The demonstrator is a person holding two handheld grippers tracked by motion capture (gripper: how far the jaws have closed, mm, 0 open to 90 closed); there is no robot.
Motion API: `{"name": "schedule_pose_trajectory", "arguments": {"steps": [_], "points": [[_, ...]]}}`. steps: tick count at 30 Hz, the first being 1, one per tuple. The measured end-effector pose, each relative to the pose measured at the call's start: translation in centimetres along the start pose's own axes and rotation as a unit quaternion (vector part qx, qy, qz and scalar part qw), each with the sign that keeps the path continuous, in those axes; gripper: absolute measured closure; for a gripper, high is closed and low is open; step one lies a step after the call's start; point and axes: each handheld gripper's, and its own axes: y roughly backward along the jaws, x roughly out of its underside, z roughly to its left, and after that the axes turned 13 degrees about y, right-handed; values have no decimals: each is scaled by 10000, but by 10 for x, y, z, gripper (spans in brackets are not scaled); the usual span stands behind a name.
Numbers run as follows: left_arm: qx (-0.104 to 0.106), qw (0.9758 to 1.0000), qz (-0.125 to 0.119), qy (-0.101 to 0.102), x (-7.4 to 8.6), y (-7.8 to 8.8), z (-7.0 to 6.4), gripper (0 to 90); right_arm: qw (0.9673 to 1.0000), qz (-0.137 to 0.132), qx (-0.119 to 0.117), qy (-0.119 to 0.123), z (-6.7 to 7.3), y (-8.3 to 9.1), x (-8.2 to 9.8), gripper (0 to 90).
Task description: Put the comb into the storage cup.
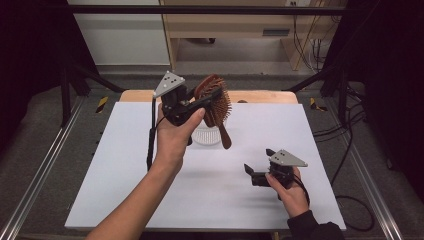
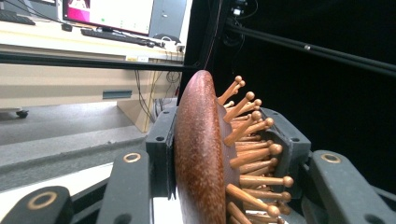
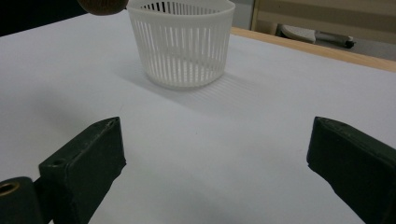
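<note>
Left gripper [image 1: 202, 100] clamps a wooden hairbrush [image 1: 216, 102] above the white slotted basket [image 1: 207, 136] — right gripper [image 1: 257, 164], at five o'clock, jaws apart.

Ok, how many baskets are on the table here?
1. A white slatted basket stands upright on the white table, toward the far middle, just behind the handle end of the brush that the left gripper holds up. No other basket is visible.

Jaws clamp the wooden hairbrush [image 2: 205, 154] head.
</note>
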Motion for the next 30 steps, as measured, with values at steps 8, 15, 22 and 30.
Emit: {"name": "schedule_pose_trajectory", "arguments": {"steps": [8,15,22,30], "points": [[-205,9996,-102,-145,-6,6,14,520,10000,68,40,-7,1,8,1,47],[-310,9992,-260,-25,-14,3,29,520,9999,37,88,64,-5,13,4,48],[-351,9986,-377,71,-19,-8,41,520,9994,-108,97,-307,-14,23,-1,57],[-417,9976,-503,231,-21,-24,60,520,9981,-313,226,-477,-20,41,6,57]]}}
